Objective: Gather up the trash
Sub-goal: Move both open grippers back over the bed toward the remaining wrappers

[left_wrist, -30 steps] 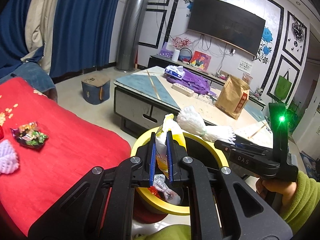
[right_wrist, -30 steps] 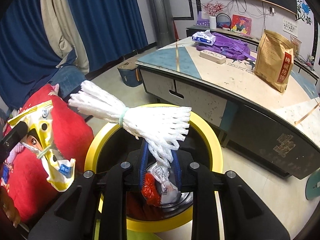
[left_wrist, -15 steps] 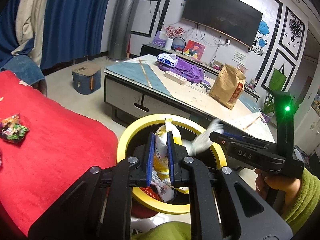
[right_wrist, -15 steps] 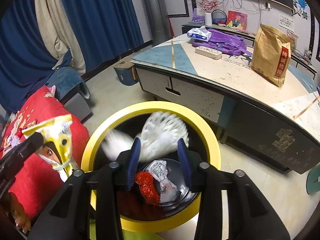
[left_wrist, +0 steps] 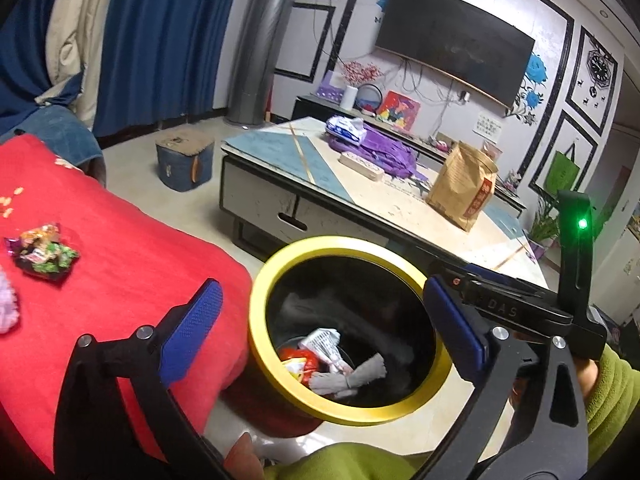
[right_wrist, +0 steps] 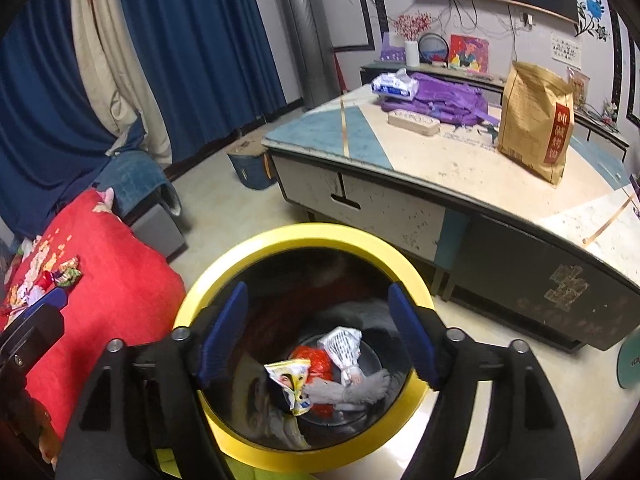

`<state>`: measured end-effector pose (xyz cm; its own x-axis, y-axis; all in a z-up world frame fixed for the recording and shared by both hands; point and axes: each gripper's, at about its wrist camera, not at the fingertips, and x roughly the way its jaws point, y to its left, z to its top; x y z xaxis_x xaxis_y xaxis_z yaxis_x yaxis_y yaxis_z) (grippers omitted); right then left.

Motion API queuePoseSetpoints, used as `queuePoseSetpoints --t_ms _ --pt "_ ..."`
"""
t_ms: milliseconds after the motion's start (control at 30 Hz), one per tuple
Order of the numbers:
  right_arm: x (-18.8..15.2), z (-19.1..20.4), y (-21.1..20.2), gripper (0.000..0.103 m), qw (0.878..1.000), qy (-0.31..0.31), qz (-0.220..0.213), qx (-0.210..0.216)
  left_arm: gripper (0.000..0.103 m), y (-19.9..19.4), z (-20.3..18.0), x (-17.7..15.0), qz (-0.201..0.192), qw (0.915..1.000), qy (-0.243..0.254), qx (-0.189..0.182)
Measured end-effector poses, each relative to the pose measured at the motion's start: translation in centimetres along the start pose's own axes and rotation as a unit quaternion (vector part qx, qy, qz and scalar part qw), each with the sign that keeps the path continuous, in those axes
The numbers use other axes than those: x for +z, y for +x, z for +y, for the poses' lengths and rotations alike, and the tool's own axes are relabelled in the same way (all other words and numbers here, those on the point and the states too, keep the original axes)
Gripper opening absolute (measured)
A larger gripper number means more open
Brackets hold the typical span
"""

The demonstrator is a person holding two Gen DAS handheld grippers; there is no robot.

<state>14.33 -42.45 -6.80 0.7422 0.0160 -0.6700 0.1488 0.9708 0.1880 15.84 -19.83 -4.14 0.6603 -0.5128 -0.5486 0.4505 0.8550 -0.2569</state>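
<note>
The red bed (left_wrist: pixel 132 264) carries a crumpled candy wrapper (left_wrist: pixel 42 252), and the desk (right_wrist: pixel 460 176) carries a brown paper bag (right_wrist: pixel 536 120), a purple backpack (right_wrist: pixel 440 98) and a power strip (right_wrist: pixel 414 122).

Left hand-held gripper (left_wrist: pixel 320 332) spread wide, empty; right hand-held gripper (right_wrist: pixel 316 332) likewise agape.

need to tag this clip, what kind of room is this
Most likely a home living room: a wall-mounted TV hangs above a low media stand, a large coffee table stands mid-floor, and long blue curtains hang at the side. The yellow-rimmed trash bin sits beside red-covered seating.
</note>
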Motion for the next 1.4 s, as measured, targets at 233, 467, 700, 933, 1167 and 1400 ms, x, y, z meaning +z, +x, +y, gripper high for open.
queuePoseSetpoints --t_ms 233,467,700,933,1167,1400 --pt "0.4 1.4 -2.1 0.086 0.999 -0.019 -0.047 0.019 0.092 -2.1 1.2 0.3 -0.018 0.9992 -0.014 0.031" --pt "0.5 2.9 -2.9 0.088 0.997 -0.037 -0.058 0.033 0.092 -4.4 2.7 0.5 -0.038 0.9968 -0.023 0.066" --pt "0.4 4.1 -3.4 0.088 0.995 -0.053 -0.066 0.042 0.092 -6.6 4.2 0.3 -0.058 0.9932 -0.026 0.097" --pt "0.1 6.4 -4.6 0.088 0.991 -0.077 -0.087 0.065 0.092 -8.5 5.4 0.0 -0.076 0.9886 -0.027 0.127" --pt "-0.9 9.4 -5.9 0.088 0.983 -0.114 -0.107 0.098 0.092 -10.4 7.0 -0.2 -0.091 0.9832 -0.037 0.153" --pt "-1.7 12.6 -6.9 0.09 0.974 -0.145 -0.11 0.133 0.092 -12.3 8.6 -0.1 -0.109 0.9756 -0.055 0.183"
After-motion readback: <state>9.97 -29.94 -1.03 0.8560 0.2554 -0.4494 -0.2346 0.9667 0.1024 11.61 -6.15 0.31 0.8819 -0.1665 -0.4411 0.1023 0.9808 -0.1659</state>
